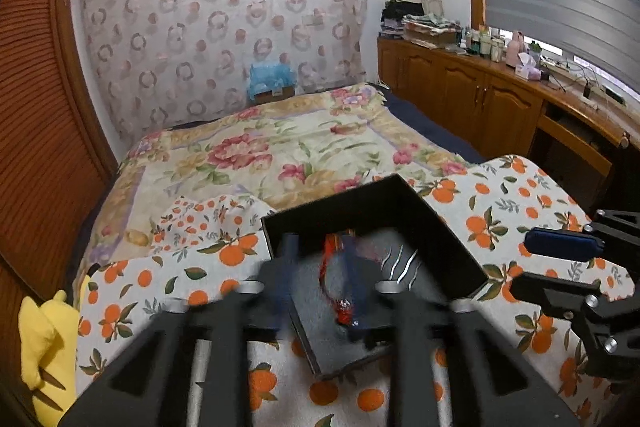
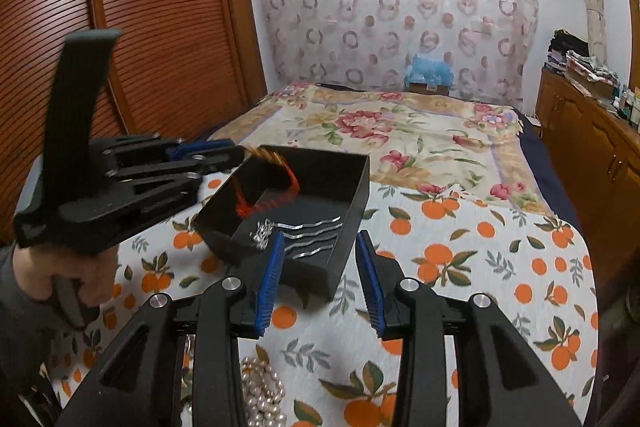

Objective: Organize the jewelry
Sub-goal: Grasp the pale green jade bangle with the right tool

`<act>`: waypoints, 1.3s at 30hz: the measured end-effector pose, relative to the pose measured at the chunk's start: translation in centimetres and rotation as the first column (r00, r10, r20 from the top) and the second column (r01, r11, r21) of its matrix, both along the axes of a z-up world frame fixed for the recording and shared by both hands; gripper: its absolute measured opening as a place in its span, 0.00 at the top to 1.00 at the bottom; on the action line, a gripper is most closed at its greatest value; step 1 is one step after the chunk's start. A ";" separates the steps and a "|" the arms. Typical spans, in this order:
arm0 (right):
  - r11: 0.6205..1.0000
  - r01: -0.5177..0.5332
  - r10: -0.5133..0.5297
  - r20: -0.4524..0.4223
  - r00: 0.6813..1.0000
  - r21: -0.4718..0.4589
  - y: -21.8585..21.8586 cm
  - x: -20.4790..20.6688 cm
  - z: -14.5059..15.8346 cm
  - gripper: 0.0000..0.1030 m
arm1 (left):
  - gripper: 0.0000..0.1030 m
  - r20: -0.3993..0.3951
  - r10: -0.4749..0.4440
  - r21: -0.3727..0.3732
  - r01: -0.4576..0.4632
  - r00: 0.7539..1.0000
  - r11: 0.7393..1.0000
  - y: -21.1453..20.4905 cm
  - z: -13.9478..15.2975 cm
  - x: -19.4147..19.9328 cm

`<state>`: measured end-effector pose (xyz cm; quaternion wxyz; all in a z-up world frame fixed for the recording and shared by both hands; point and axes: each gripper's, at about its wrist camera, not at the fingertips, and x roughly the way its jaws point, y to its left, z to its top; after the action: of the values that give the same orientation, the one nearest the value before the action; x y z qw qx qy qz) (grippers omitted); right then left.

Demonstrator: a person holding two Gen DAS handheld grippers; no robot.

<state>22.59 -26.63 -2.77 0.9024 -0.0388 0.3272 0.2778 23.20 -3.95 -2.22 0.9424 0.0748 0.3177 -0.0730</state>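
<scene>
The left gripper (image 2: 224,153) pinches a red beaded bracelet (image 1: 334,283) above the open black box (image 2: 352,203). The right gripper (image 2: 320,279) hovers spread apart, above a cream pearl necklace (image 2: 262,393).

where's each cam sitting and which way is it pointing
Left wrist: on the left gripper, looking down its blurred jaws into the black rectangular jewelry box, the red-orange bracelet between them; right gripper at the right edge.
Right wrist: on the right gripper, jaws apart, facing the box; left gripper and hand show.
Shared: box, orange-print cloth, floral bed.
</scene>
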 end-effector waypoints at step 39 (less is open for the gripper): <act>0.993 -0.062 0.049 -0.127 0.991 -0.097 0.0 -11.1 -5.8 0.84 | 0.33 -0.185 -0.121 -0.052 0.114 0.975 0.992 0.4 -7.1 -14.7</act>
<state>11.49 -26.68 -8.55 0.8691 -0.0762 0.3950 0.2879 8.54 -3.60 -9.34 0.9037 0.0669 0.3984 -0.1418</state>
